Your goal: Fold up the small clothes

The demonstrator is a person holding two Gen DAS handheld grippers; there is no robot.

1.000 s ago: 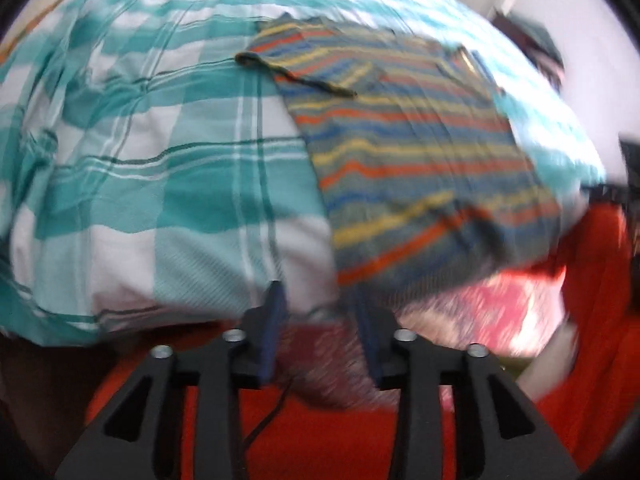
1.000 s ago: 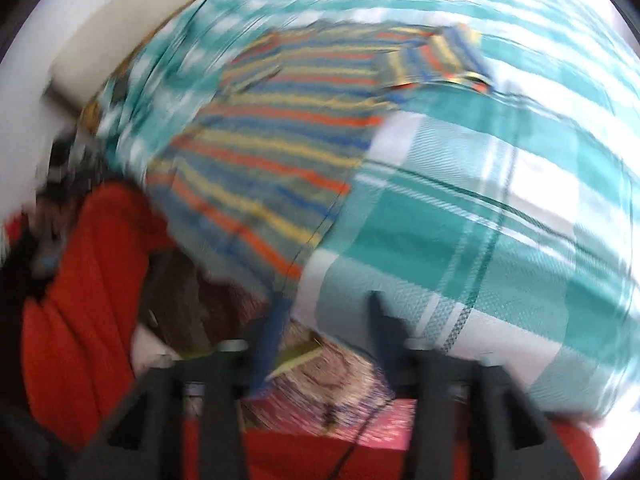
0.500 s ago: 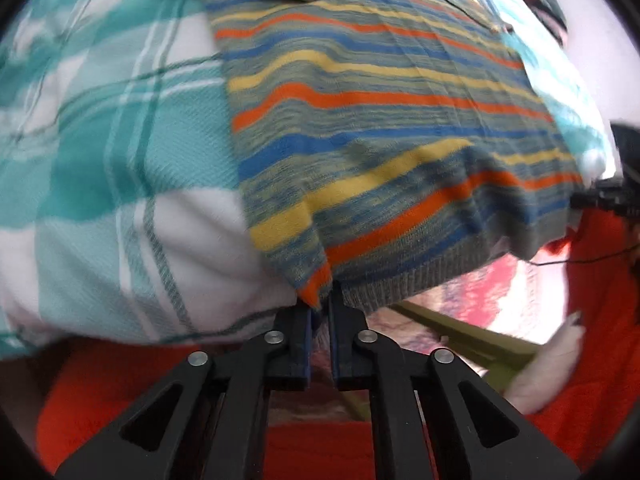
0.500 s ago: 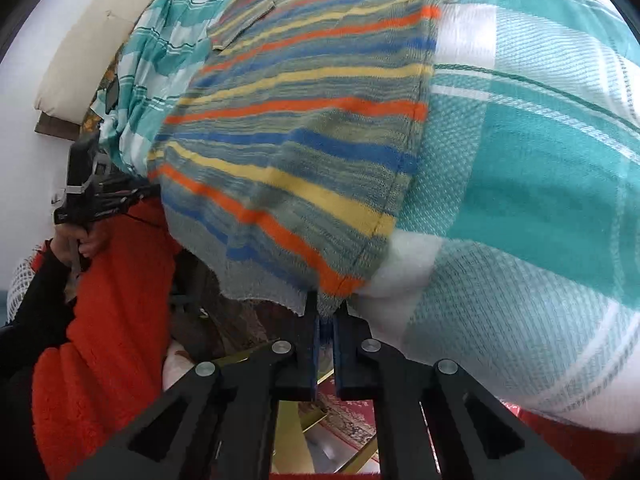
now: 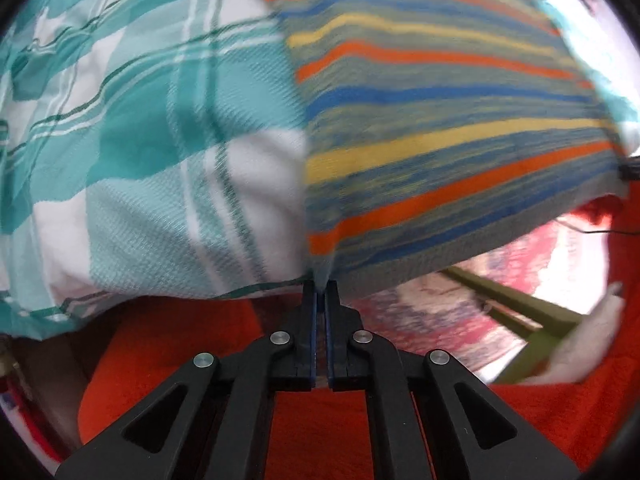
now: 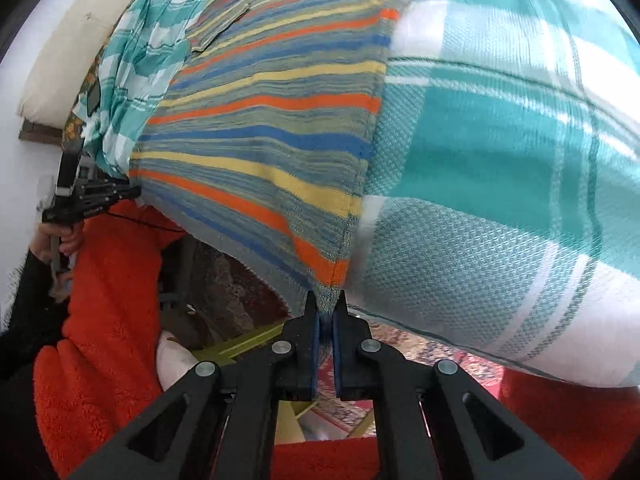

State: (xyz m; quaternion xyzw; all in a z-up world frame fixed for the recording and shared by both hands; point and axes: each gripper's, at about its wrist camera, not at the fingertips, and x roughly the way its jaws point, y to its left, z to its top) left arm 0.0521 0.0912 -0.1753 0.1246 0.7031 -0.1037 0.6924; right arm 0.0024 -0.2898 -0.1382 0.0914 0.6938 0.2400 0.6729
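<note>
While a teal-checked bedspread (image 5: 152, 128) covers the bed, both grippers' jaws pinch the striped sweater's (image 5: 440, 120) hem corners.

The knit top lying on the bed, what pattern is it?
The knit top has horizontal stripes of orange, yellow and blue on grey-green; sharpest in the right wrist view.

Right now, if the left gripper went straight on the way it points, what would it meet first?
The left gripper is already shut on the striped sweater at its hem corner. Straight ahead, it would probably push that sweater into the checked bedcover.
</note>
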